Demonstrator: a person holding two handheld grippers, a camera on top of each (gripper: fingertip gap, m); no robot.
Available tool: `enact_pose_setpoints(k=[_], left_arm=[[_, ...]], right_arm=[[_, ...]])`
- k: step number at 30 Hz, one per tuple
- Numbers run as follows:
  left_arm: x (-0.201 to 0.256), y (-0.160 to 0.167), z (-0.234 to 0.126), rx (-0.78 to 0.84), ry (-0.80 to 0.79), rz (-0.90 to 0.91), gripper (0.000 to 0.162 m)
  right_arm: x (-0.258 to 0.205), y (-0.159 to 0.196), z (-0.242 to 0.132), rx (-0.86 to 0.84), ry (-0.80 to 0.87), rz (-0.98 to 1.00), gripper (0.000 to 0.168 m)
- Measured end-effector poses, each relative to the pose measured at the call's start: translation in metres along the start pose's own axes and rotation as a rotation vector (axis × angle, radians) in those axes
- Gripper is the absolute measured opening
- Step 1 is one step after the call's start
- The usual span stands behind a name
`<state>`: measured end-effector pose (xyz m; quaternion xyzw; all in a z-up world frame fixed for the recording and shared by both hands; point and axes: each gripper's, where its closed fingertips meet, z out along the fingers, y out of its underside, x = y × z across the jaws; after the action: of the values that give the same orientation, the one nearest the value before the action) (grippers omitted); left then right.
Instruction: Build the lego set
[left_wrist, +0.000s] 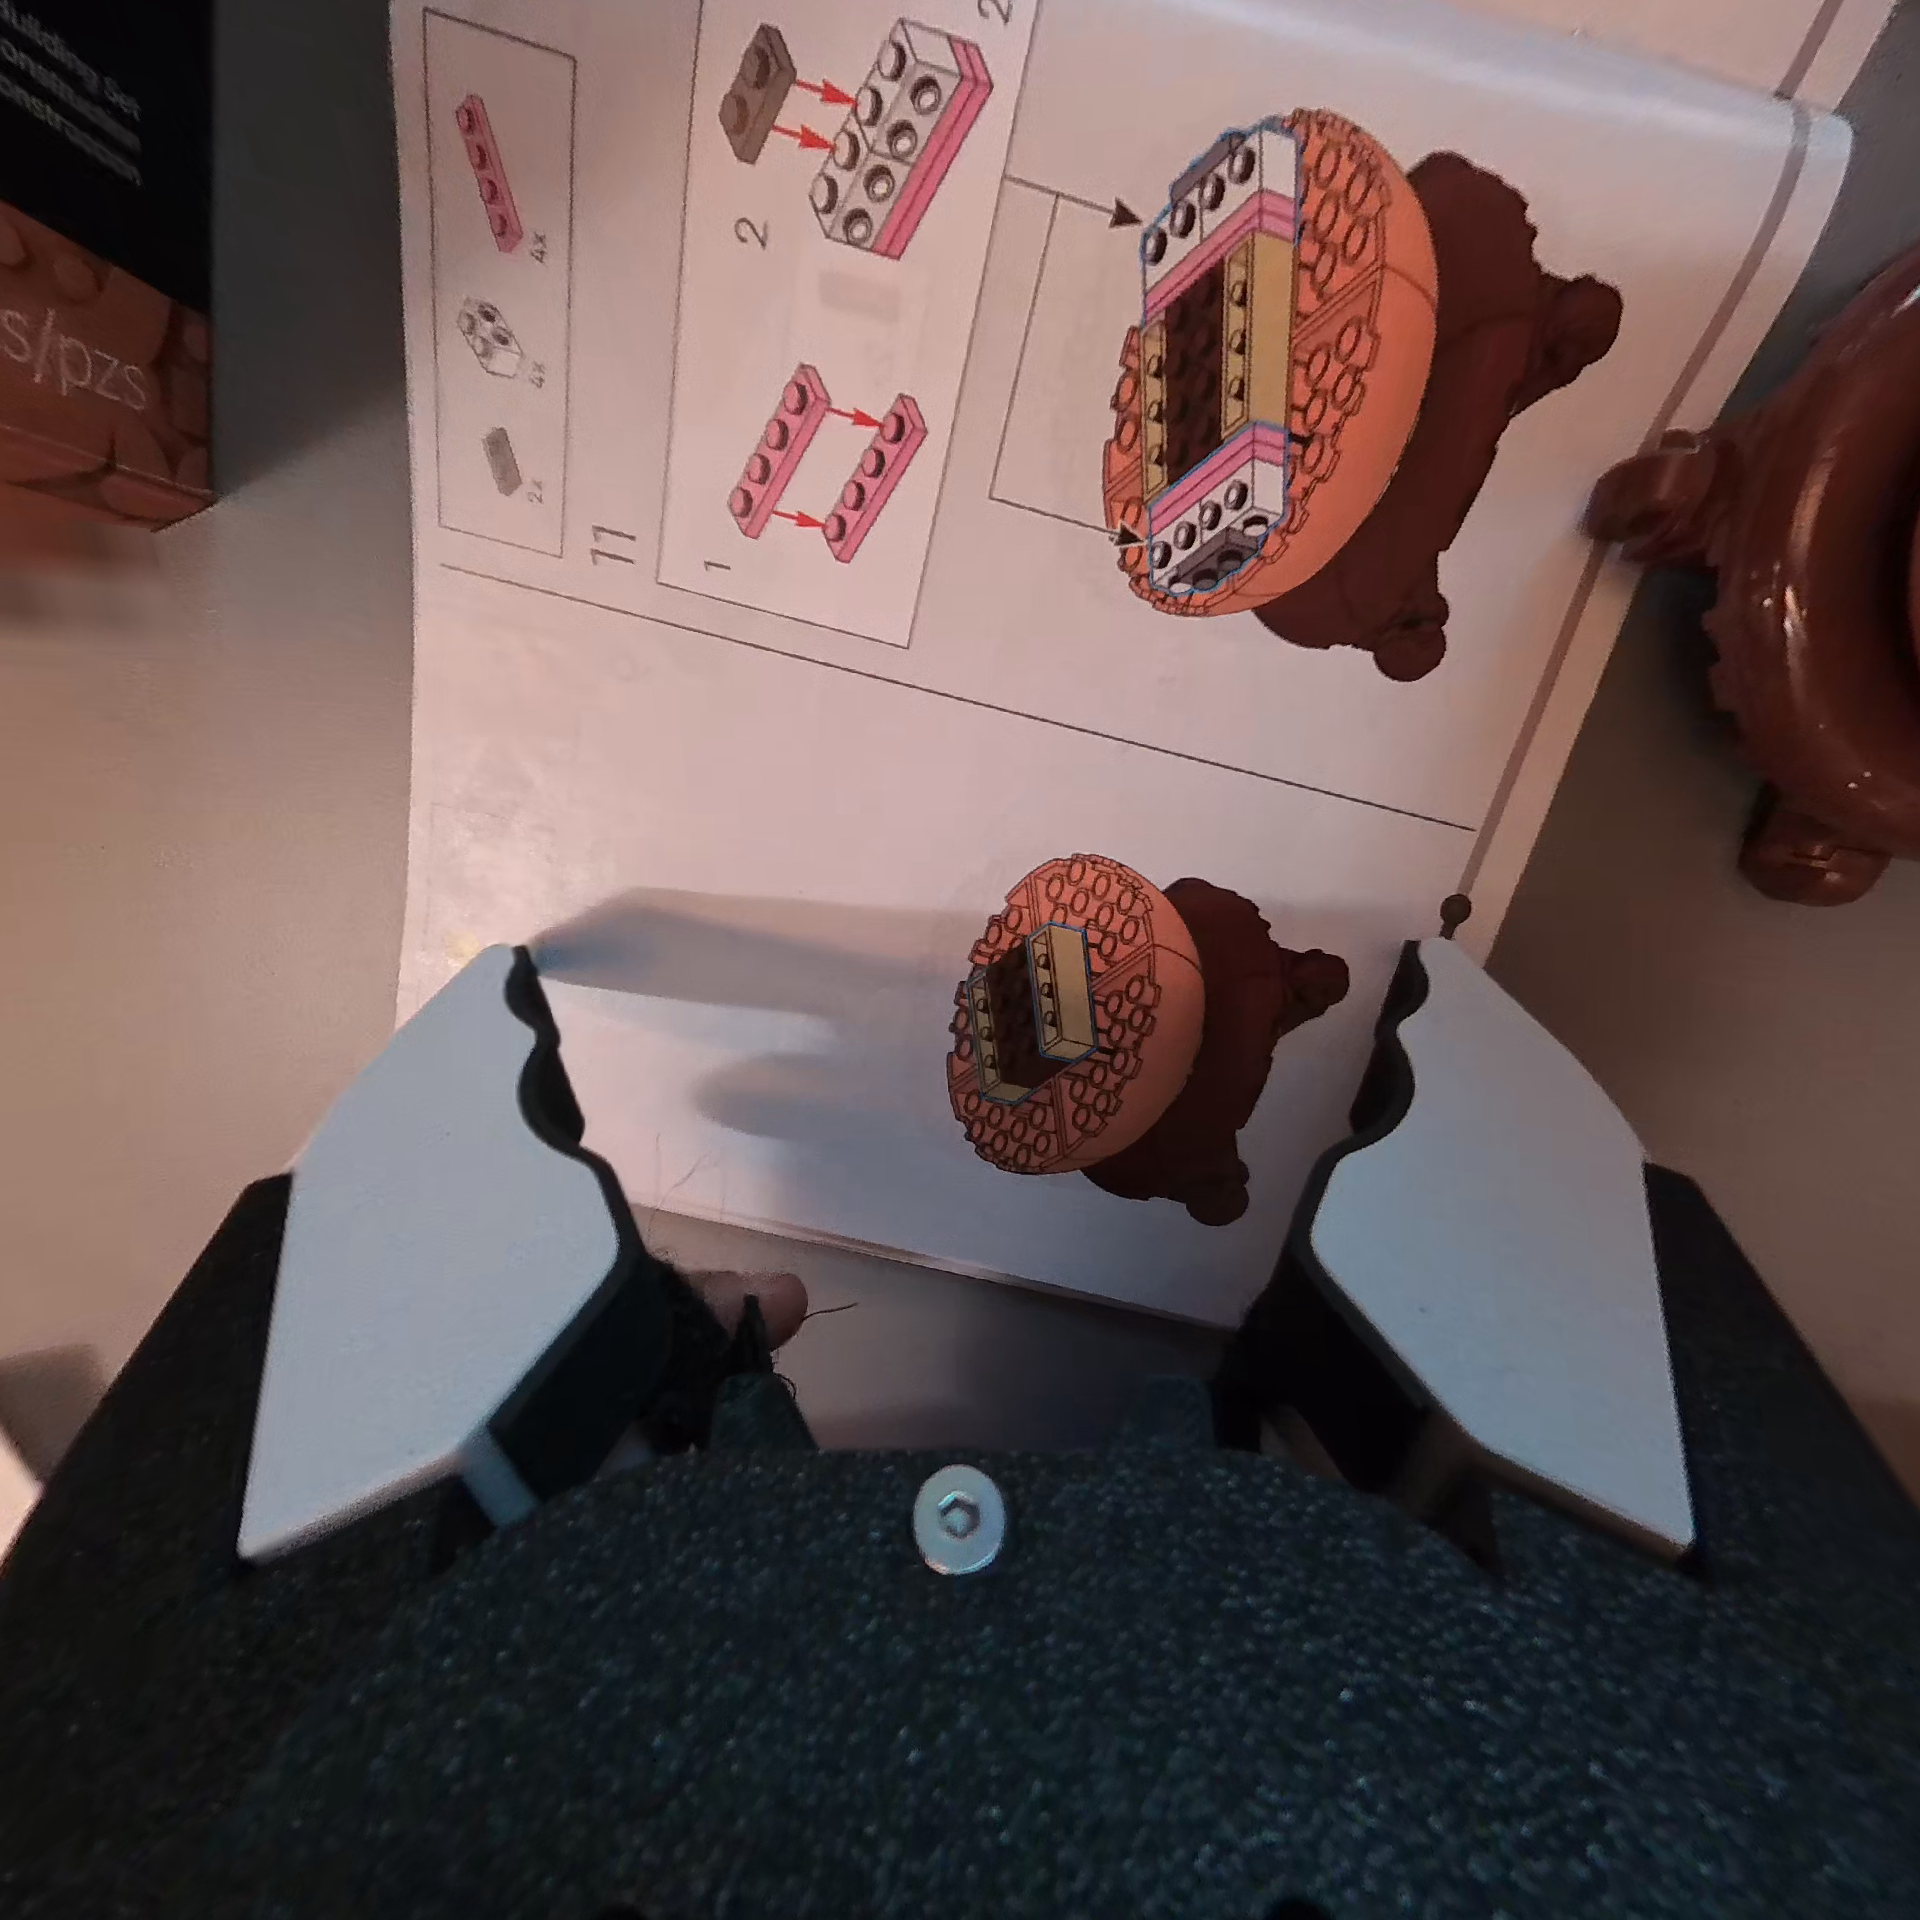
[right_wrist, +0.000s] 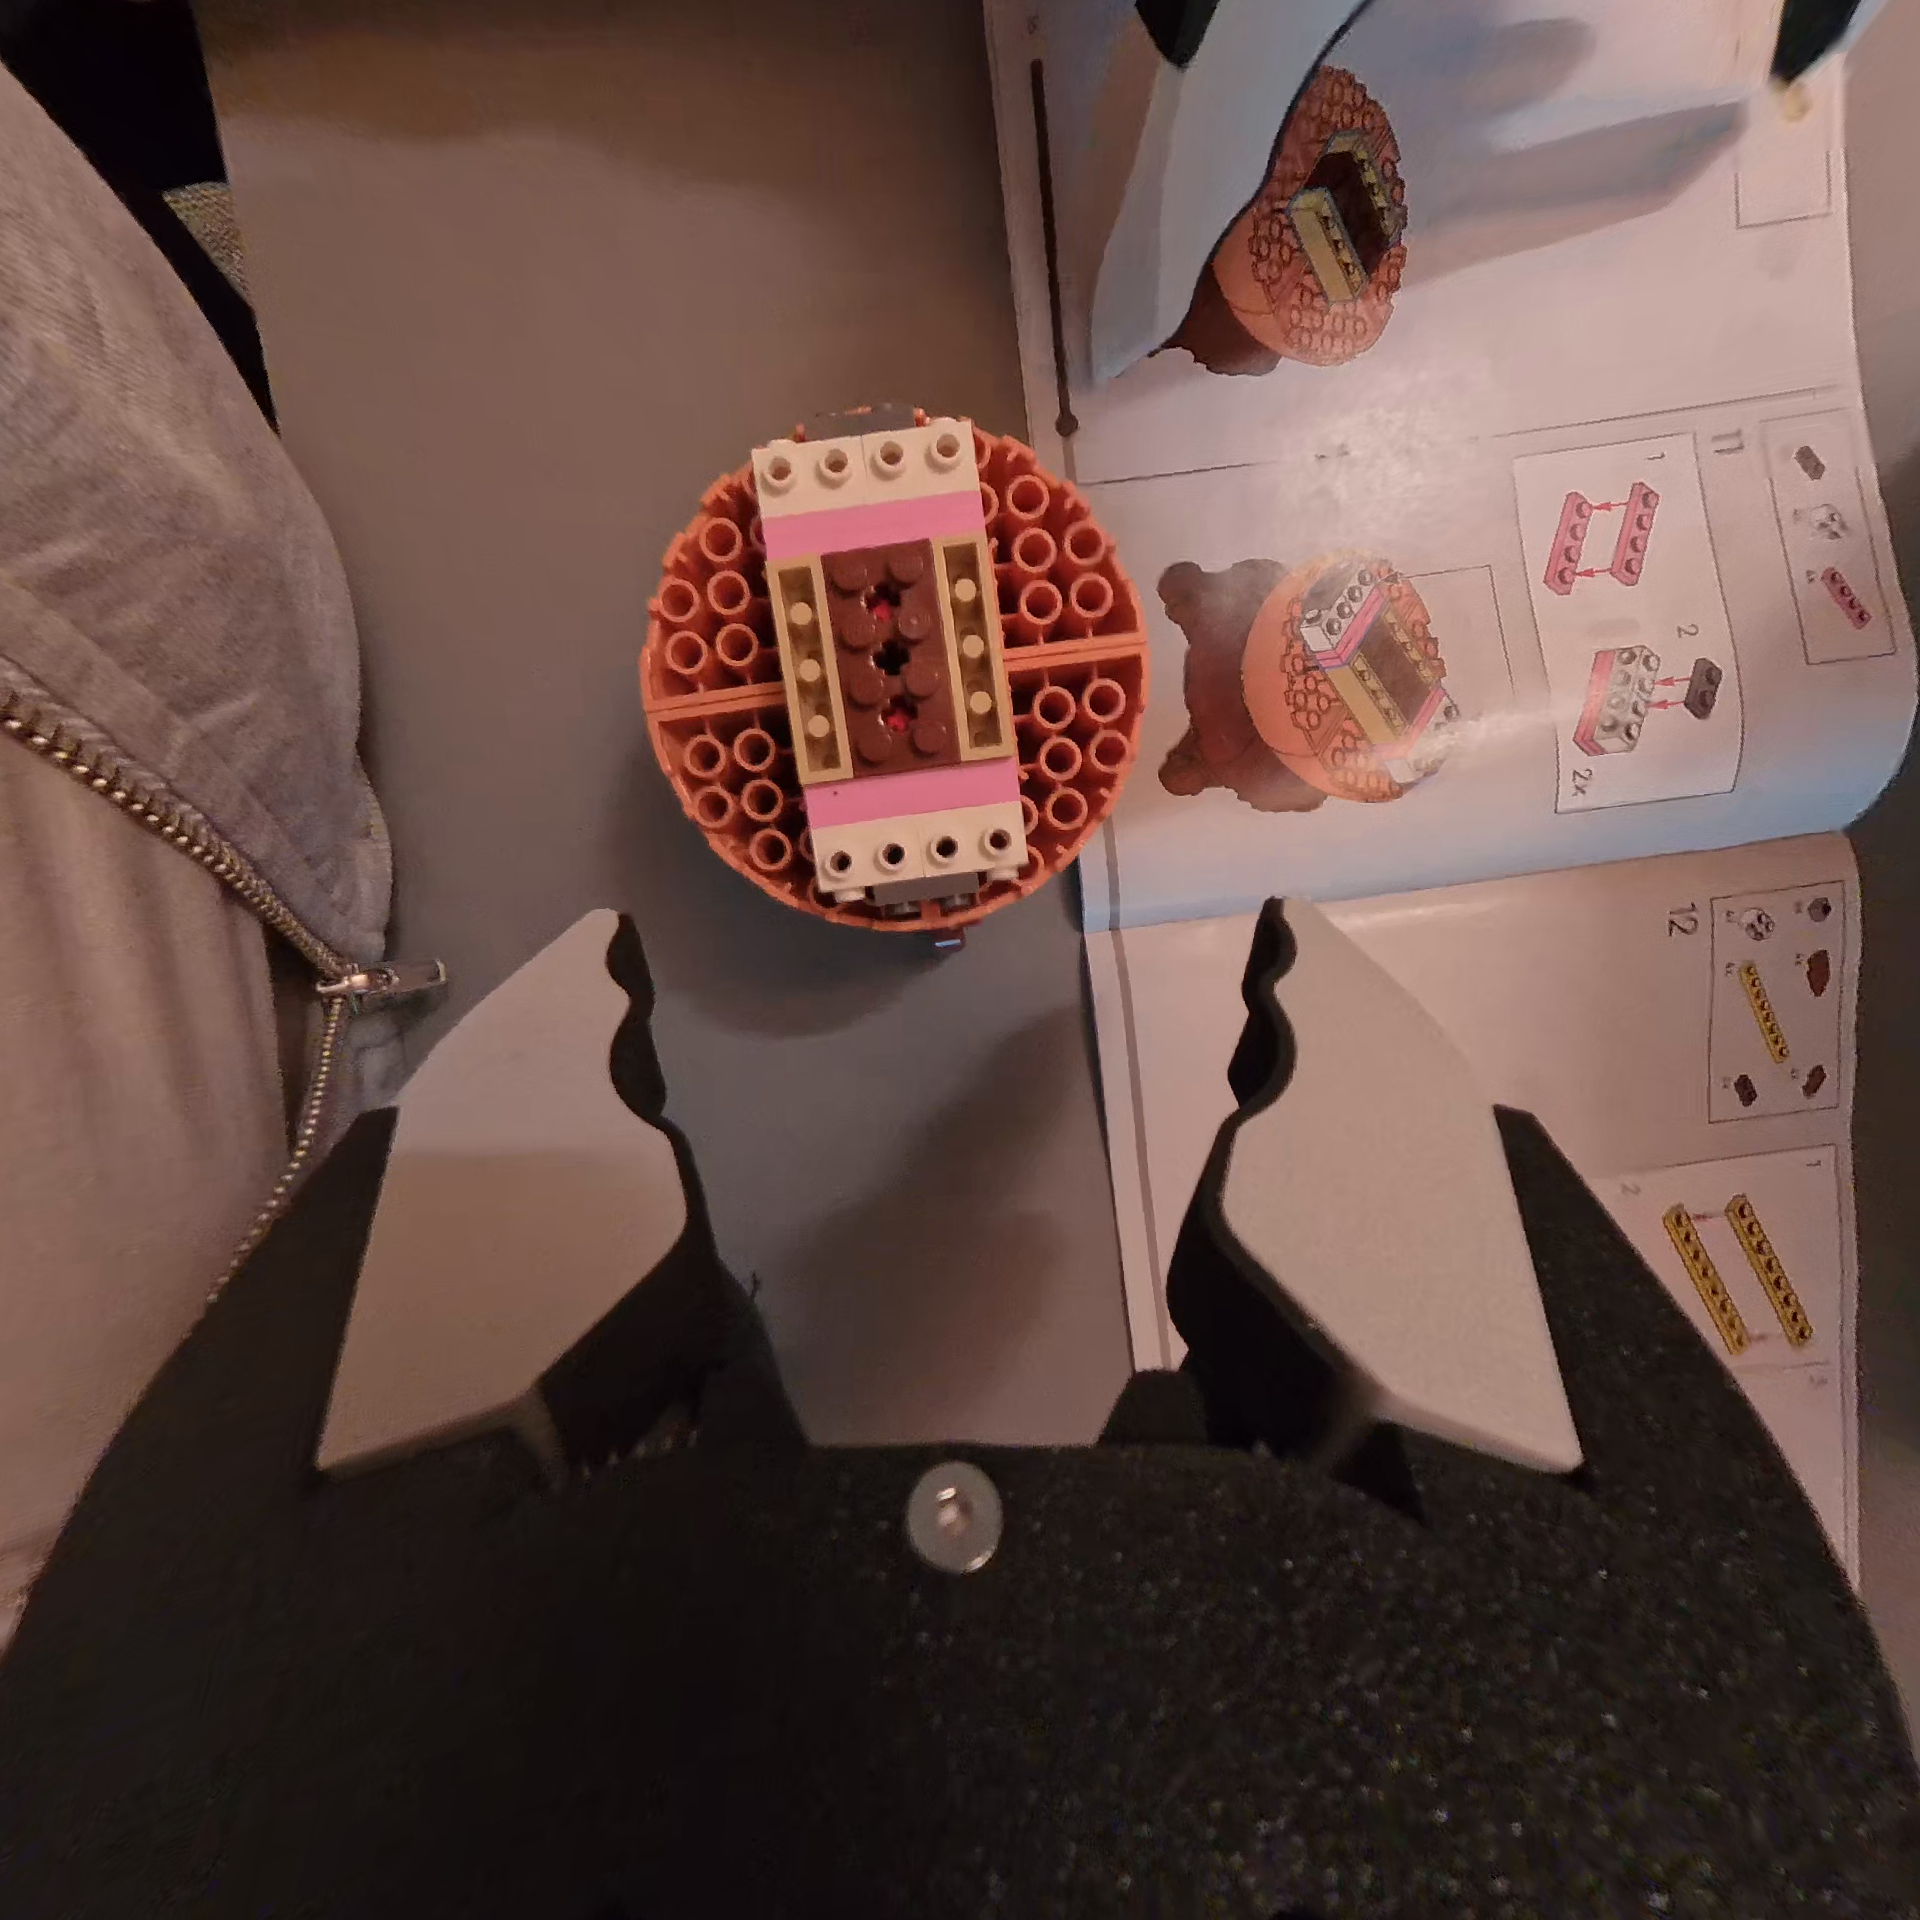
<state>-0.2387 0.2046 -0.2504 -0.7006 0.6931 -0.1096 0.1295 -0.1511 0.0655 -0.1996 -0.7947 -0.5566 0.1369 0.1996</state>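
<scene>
The lego model (right_wrist: 894, 675) stands on the grey table: a round orange studded dome with white, pink, tan and brown bricks across its middle. My right gripper (right_wrist: 948, 912) is open and empty, just short of the model's near edge. My left gripper (left_wrist: 962, 948) is open and empty, above the open instruction booklet (left_wrist: 831, 748). One of the left gripper's fingers (right_wrist: 1195, 208) also shows at the top of the right wrist view, over the booklet (right_wrist: 1455, 935). A glossy brown footed part (left_wrist: 1818, 571) sits at the right edge of the left wrist view, beside the booklet.
A dark and brown box (left_wrist: 94, 312) stands left of the booklet. A person's grey zipped jacket (right_wrist: 156, 727) fills the left side of the right wrist view. A fingertip (left_wrist: 774, 1299) shows under the left gripper. The booklet lies right of the model.
</scene>
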Motion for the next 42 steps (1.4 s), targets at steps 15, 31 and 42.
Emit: enact_pose_setpoints(k=[15,31,42], left_arm=[[0.059,-0.030,-0.096,0.701,-0.340,-0.211,0.000],[0.125,-0.049,-0.096,0.842,-0.146,-0.136,0.000],[0.105,-0.061,-0.101,1.035,-0.261,-0.208,0.129]], right_arm=[[0.056,0.014,-0.049,0.379,0.284,0.232,0.000],[-0.003,-0.025,-0.067,0.784,0.118,0.082,0.053],[0.007,-0.033,-0.081,1.021,0.179,0.103,0.145]])
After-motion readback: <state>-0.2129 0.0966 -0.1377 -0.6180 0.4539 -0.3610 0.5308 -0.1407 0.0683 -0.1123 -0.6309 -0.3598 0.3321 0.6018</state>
